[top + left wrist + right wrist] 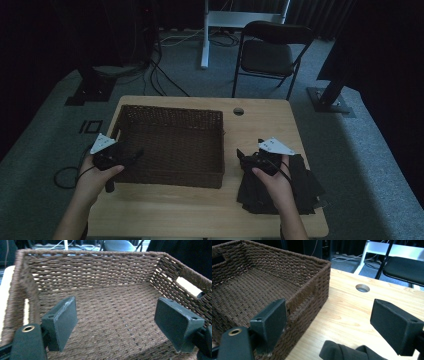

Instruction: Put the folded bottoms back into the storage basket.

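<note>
A brown woven basket (170,125) sits on the left half of the wooden table (260,130), with nothing inside it. My left gripper (131,156) hangs over the basket's left front corner; in the left gripper view it (120,325) stands open above the basket floor (112,312). A pile of dark cloth (307,187) lies at the table's front right. My right gripper (244,157) hovers at the pile's left end, open, with a fold of dark cloth (342,351) just below the jaws and the basket wall (312,297) to its left.
A round cable hole (238,111) is in the tabletop beyond the basket's right corner. A black folding chair (270,52) and a white desk leg (204,35) stand past the table. Cables (65,177) trail off the table's left side.
</note>
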